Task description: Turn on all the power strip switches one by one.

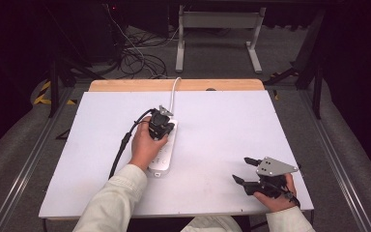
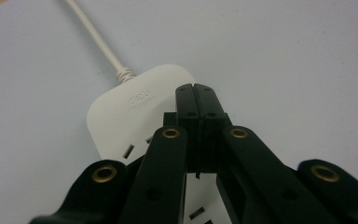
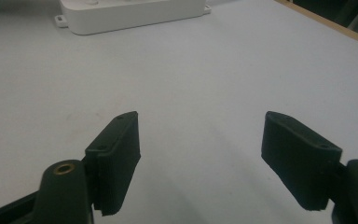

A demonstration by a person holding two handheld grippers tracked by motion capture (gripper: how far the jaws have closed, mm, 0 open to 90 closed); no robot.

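A white power strip [image 1: 164,155] lies lengthwise near the middle of the white table [image 1: 232,121], and its white cord [image 1: 175,89] runs off the far edge. My left gripper [image 1: 166,126] hovers over the strip's far end, held in a hand that covers the strip's middle. In the left gripper view the jaws are pressed together above the strip [image 2: 121,109] near its cord [image 2: 98,39], and nothing shows between the fingertips of the left gripper [image 2: 196,88]. My right gripper [image 1: 240,169] rests near the front right corner, open and empty [image 3: 200,154]. The strip's near end [image 3: 130,11] lies well ahead of it.
A wooden board [image 1: 125,85] edges the table's far side. Beyond it, loose cables [image 1: 135,58] and a white desk frame [image 1: 217,29] stand on the floor. The left gripper's black cable [image 1: 122,145] trails over the table towards the front.
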